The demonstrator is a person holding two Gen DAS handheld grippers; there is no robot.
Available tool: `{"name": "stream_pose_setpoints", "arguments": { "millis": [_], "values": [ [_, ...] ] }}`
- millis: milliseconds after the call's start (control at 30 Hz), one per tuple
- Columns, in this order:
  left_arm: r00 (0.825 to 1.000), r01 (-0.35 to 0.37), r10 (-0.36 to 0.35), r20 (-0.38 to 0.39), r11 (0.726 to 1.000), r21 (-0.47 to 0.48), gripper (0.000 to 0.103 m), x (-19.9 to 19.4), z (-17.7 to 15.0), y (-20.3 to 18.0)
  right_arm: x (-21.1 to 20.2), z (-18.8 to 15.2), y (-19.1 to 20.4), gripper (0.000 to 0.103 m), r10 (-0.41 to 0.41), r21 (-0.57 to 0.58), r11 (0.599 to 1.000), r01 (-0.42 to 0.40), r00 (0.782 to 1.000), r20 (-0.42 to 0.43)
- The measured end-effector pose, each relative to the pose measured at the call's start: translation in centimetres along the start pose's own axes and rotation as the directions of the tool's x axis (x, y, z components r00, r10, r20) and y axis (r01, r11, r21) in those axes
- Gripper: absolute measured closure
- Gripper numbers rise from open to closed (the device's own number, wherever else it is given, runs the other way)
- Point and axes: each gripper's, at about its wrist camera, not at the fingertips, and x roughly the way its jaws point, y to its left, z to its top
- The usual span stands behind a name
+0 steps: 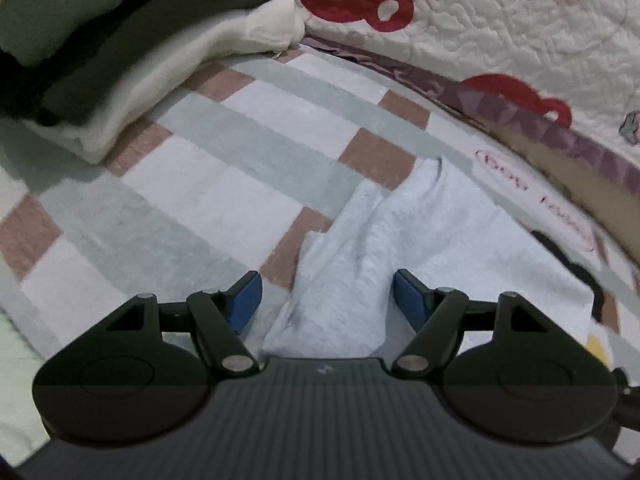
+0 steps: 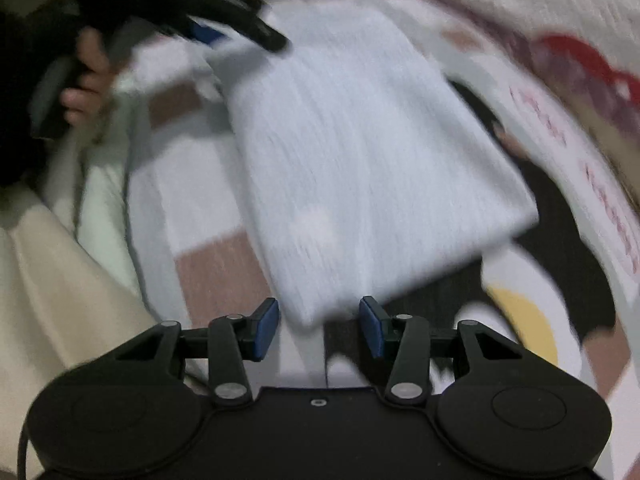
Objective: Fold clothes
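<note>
Far left: stack of folded clothes [image 1: 100, 52], green over dark over cream, sits on the checked blanket [image 1: 208, 184]. It's well apart from the piece being worked.

Left gripper [image 1: 328, 300]: jaws spread wide, nothing between the pads. They straddle the near end of the pale blue garment [image 1: 420, 248], which lies flat on the blanket with a ridge and a few creases running along it. Left edge of the cloth looks ragged, not squared.

Right gripper [image 2: 319, 326]: jaws also released, near corner of the pale blue garment just ahead of the gap, not pinched. The right wrist view is heavily motion-blurred, so edge detail there isn't reliable. The garment reads as a rough rectangle, which fits either a half-done fold or a finished one; can't tell which.

Risks:
- Any grab from here may take only the top layer and peel the fold open, since layers aren't distinguishable at the corner.
- The ridge gets pressed in if the cloth is folded over without flattening.
- Both grippers sit at different ends; uneven pull skews the rectangle.
- The blanket is soft and loose; pads closing low could catch it along with the garment.
- The person's hand [image 2: 86, 84] and left gripper crowd the far end, so collision is possible.
</note>
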Motion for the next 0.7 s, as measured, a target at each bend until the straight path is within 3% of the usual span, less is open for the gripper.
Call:
{"name": "stream_pose_setpoints", "arguments": {
  "millis": [100, 133, 200, 233, 267, 300, 367, 400, 533, 633, 700],
  "values": [
    [1.0, 0.013, -0.013, 0.007, 1.0, -0.011, 0.021, -0.1, 0.2, 0.4, -0.2, -0.8, -2.4, 0.053, 0.085, 0.239, 0.968, -0.075, 0.996, -0.034],
    [1.0, 0.023, -0.022, 0.012, 1.0, -0.019, 0.021, -0.2, 0.3, 0.6, -0.3, -0.9, -3.3, 0.052, 0.142, 0.314, 0.941, -0.13, 0.99, -0.015],
    [0.999, 0.042, -0.041, 0.021, 0.999, -0.034, 0.021, -0.2, 0.5, 1.0, -0.4, -1.4, -5.2, 0.052, 0.263, 0.48, 0.835, -0.27, 0.961, 0.084],
    [0.998, 0.052, -0.051, 0.026, 0.998, -0.042, 0.021, -0.3, 0.6, 1.2, -0.5, -1.7, -6.1, 0.052, 0.31, 0.549, 0.764, -0.339, 0.939, 0.148],
    [0.998, 0.061, -0.06, 0.03, 0.997, -0.05, 0.022, -0.3, 0.7, 1.4, -0.3, -2.3, -7.0, 0.038, 0.364, 0.622, 0.659, -0.423, 0.903, 0.23],
    [0.997, 0.071, -0.069, 0.035, 0.996, -0.057, 0.031, -0.3, 0.7, 1.6, -0.2, -2.9, -7.8, 0.03, 0.399, 0.679, 0.542, -0.495, 0.863, 0.31],
    [0.994, 0.097, -0.093, 0.051, 0.992, -0.078, 0.048, -0.5, 1.0, 2.0, 0.6, -4.9, -8.9, 0.028, 0.391, 0.769, 0.334, -0.545, 0.823, 0.413],
    [0.991, 0.124, -0.119, 0.065, 0.988, -0.087, 0.051, -0.8, 1.2, 2.0, 0.7, -5.4, -9.0, 0.029, 0.374, 0.78, 0.31, -0.544, 0.824, 0.426],
    [0.968, 0.239, -0.232, 0.093, 0.969, -0.061, 0.053, -1.4, 1.4, 1.1, 0.3, -5.0, -8.6, 0.029, 0.309, 0.771, 0.389, -0.504, 0.86, 0.405],
    [0.942, 0.322, -0.316, 0.112, 0.946, -0.039, 0.053, -1.8, 1.7, 0.3, 0.0, -4.0, -8.5, 0.029, 0.222, 0.756, 0.513, -0.406, 0.914, 0.34],
    [0.942, 0.329, -0.325, 0.087, 0.944, -0.032, 0.053, -1.1, 1.3, -0.3, -0.2, -3.4, -8.6, 0.029, 0.162, 0.739, 0.583, -0.339, 0.939, 0.303]
  ]
}}
